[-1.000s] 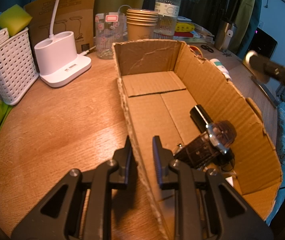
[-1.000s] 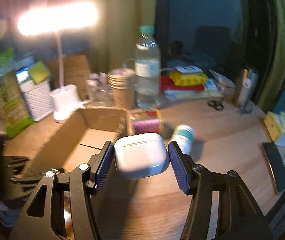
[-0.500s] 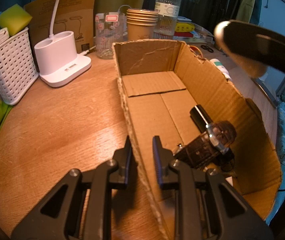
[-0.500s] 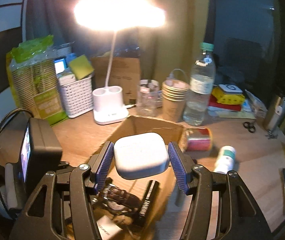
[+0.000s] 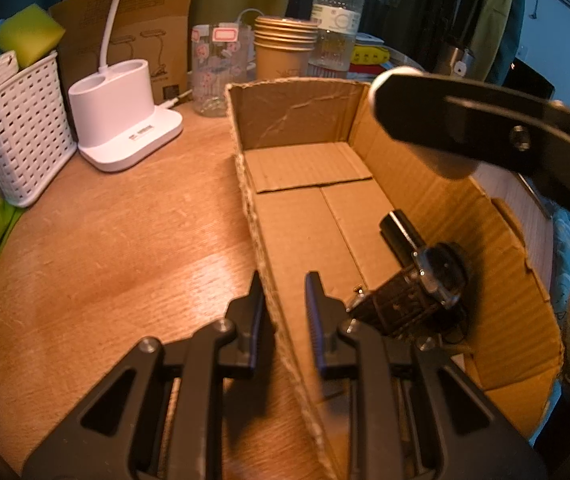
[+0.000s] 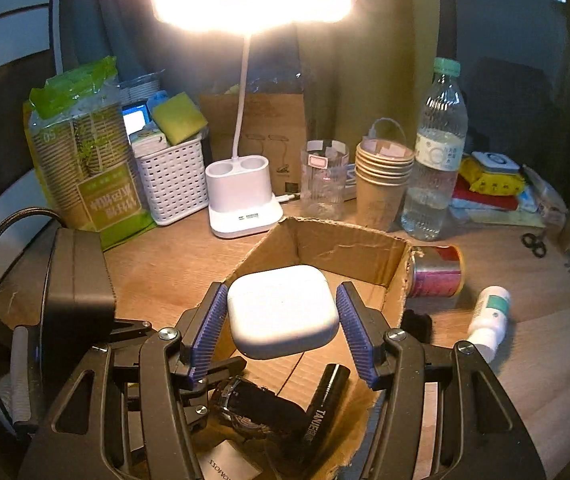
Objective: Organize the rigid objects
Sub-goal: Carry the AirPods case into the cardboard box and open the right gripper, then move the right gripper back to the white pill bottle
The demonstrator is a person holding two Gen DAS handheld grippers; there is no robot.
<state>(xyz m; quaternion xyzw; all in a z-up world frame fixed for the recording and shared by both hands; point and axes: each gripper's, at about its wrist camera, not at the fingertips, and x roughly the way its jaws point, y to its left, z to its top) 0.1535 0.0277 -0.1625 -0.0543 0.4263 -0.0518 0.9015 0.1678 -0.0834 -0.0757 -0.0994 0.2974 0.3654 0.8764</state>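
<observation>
An open cardboard box (image 5: 301, 120) lies on the wooden table and also shows in the right wrist view (image 6: 349, 248). Inside lie a black wristwatch (image 5: 437, 276) and a black tube (image 5: 399, 230); both show in the right wrist view, watch (image 6: 253, 404), tube (image 6: 325, 400). My right gripper (image 6: 281, 324) is shut on a white earbud case (image 6: 283, 312) and holds it above the box. My left gripper (image 5: 283, 304) is shut on the box's left wall.
A white desk lamp base (image 5: 121, 120), a white basket (image 5: 17, 136), a glass (image 5: 213, 68), stacked paper cups (image 5: 285, 48) and a water bottle (image 5: 337, 12) stand behind the box. A red can (image 6: 437, 270) and a small white bottle (image 6: 489, 312) lie right of it.
My right gripper has carried the earbud case from beside the box to over its inside and lower. The left gripper has not moved.
</observation>
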